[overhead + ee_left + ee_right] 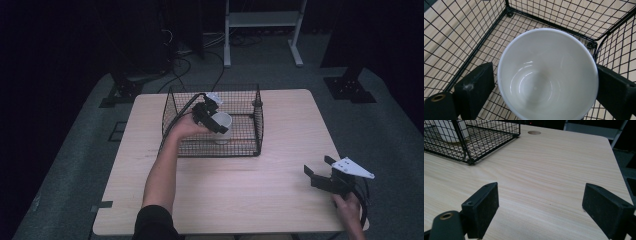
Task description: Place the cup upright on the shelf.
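Observation:
A white cup stands upright inside a black wire basket at the table's far middle. In the left gripper view I look down into the empty cup. My left gripper reaches into the basket, and its jaws stand wide on either side of the cup's rim. The right jaw is at the rim, while a thin gap shows at the left jaw. My right gripper hovers open over the table's near right corner with nothing between its pads. The same cup shows behind the basket's mesh.
The light wooden table has bare wood between the basket and the right gripper. A round hole sits near the table's far edge. Beyond the table, a white frame and cables are on the grey floor.

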`<state>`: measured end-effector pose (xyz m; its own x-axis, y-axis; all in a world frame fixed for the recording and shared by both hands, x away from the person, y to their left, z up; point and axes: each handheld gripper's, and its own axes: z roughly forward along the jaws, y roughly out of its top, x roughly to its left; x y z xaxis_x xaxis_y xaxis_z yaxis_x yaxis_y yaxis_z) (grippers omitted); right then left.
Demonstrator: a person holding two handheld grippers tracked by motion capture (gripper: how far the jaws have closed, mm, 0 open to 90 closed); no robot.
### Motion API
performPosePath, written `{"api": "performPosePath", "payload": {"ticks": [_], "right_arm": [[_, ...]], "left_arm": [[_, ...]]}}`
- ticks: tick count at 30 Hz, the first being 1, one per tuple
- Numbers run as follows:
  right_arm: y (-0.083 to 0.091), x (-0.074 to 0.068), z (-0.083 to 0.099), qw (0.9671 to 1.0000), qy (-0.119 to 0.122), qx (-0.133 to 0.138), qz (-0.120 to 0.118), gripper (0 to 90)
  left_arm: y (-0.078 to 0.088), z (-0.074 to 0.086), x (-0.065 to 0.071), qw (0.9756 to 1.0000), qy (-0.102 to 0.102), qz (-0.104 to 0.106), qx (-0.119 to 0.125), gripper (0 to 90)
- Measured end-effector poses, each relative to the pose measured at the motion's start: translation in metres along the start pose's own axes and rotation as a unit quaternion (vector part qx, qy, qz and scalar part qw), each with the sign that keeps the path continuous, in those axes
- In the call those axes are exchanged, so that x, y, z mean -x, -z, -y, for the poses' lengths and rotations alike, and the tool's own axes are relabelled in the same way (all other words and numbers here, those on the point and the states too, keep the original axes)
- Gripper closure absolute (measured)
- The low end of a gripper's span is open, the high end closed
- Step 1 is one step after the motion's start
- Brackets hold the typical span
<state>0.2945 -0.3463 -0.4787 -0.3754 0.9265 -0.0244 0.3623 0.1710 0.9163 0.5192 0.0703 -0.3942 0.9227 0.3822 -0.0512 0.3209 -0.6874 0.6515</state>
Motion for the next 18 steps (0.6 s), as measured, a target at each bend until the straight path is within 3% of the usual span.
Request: {"api": "performPosePath", "payload": {"ticks": [18], "right_arm": [[0.0, 0.0, 0.0, 1.0, 0.002, -0.001, 0.0, 13.0]], "left_arm": [[0.014, -0.004, 0.006, 0.9999, -0.006, -0.012, 0.01, 4.2]]}}
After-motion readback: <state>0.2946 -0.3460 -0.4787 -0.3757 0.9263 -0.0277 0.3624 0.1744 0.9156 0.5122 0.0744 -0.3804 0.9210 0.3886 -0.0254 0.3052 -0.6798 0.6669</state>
